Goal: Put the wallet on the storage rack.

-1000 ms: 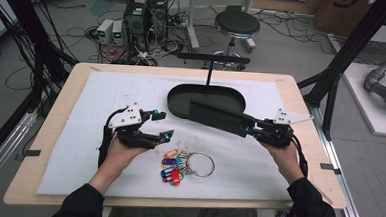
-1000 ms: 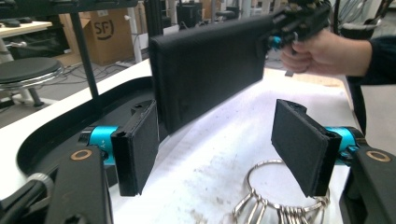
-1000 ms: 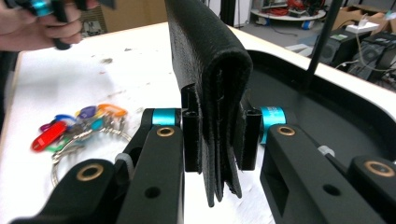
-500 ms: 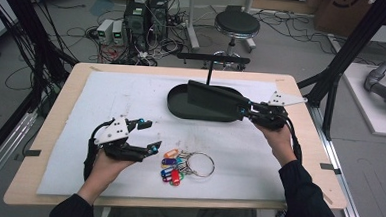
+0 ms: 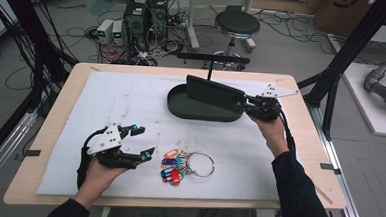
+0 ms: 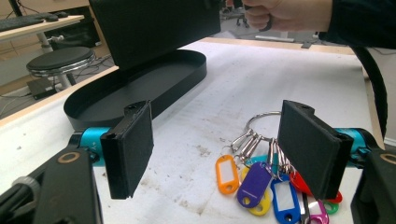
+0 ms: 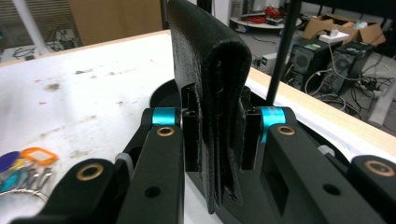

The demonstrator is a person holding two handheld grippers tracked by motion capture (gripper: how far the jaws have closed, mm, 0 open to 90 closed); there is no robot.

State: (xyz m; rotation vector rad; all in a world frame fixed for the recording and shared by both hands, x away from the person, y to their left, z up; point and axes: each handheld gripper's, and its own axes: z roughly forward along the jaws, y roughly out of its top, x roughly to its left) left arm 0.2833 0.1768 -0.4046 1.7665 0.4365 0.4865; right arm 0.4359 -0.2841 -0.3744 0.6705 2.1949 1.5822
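Note:
A black folded wallet [image 5: 214, 92] hangs on edge above the black oval tray [image 5: 181, 109], and my right gripper [image 5: 242, 104] is shut on its right end. In the right gripper view the jaws pinch the wallet [image 7: 210, 70] from both sides, with the tray [image 7: 161, 95] below. A key ring with several coloured tags [image 5: 174, 168] lies on the white mat in front of the tray. My left gripper [image 5: 144, 142] sits just left of the keys, open; its jaws have just been opening and nothing is between them. In the left gripper view [image 6: 219, 149] the keys [image 6: 254, 182] lie beyond the right jaw.
A white mat [image 5: 131, 105] covers the wooden table [image 5: 60, 111]. A black T-shaped stand [image 5: 211, 59] rises at the far edge behind the tray. A stool [image 5: 237, 24] and computers [image 5: 146, 16] stand on the floor beyond. Black frame poles [image 5: 343, 61] flank the right side.
My left gripper has drawn back to the left and toward the front edge, away from the keys. My right gripper has carried the wallet farther away, over the tray.

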